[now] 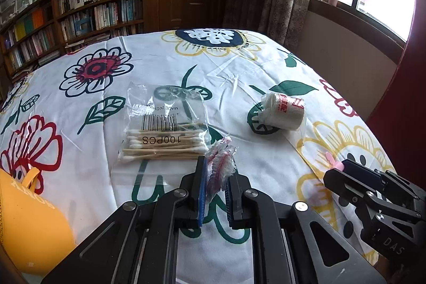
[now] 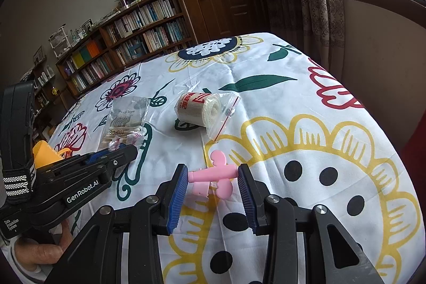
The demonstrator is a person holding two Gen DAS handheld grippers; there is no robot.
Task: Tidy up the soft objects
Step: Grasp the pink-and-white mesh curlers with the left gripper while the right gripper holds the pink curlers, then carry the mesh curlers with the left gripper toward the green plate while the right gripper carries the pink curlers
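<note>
Your left gripper [image 1: 216,178] sits low at the bottom centre of the left wrist view, angled slightly down at the flowered cloth [image 1: 165,60], its blue-padded fingers pinched onto a small crinkly packet with red and white print [image 1: 221,164]. Just beyond its tips, toward the middle left of the frame, lies the clear bag of cotton swabs [image 1: 162,135], and the bagged bandage roll [image 1: 283,111] rests right of centre, well apart from the swabs. At the lower left edge a yellow pouch [image 1: 29,225] pokes in. In the right wrist view your right gripper [image 2: 213,177] reaches in from the bottom centre, fingers spread wide on either side of a pink plastic piece [image 2: 213,176] lying on the big yellow flower; the left pad looks to be just at its end, the right pad apart from it, so nothing is clamped. Your hand [image 2: 37,254] shows at the lower left, wrapped around the other tool's handle.
</note>
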